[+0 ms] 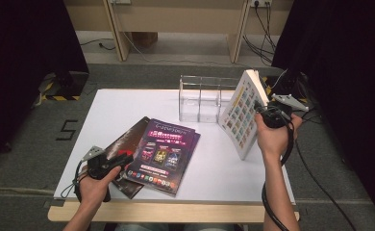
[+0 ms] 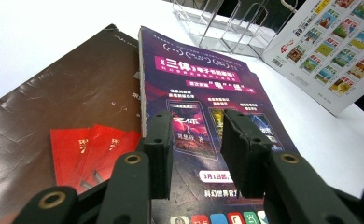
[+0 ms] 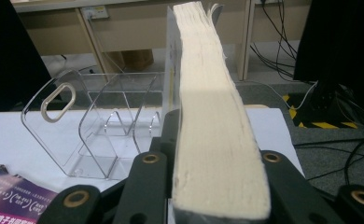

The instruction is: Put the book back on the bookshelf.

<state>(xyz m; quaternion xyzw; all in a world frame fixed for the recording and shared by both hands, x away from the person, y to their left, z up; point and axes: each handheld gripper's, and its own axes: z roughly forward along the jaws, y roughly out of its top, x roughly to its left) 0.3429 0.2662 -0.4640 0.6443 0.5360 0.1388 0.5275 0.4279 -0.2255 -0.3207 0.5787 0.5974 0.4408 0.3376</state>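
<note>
My right gripper [image 1: 268, 113] is clamped on a thick book [image 1: 242, 111]. I hold the book up off the table [image 1: 209, 163], tilted, with its cover of small colourful squares facing left. In the right gripper view the two black jaws sit tight on each side of the book, and I see its cream page edges [image 3: 217, 116] running away from me. The book is just to the right of the clear rack [image 1: 201, 98], near it, but I cannot tell if they touch. The rack stands at the back of the table and has thin see-through walls that split it into slots.

My left gripper [image 1: 112, 163] is down low at the front left of the table. Its jaws are open with a gap between them, and nothing is in the gap. In the left gripper view the jaws hang over the near end of a purple book [image 2: 203, 107]. The purple book lies flat in the middle of the table. It rests partly on top of a dark brown book [image 2: 63, 107], which lies flat too and sticks out on the left. The brown book has red shapes on its cover.
</note>
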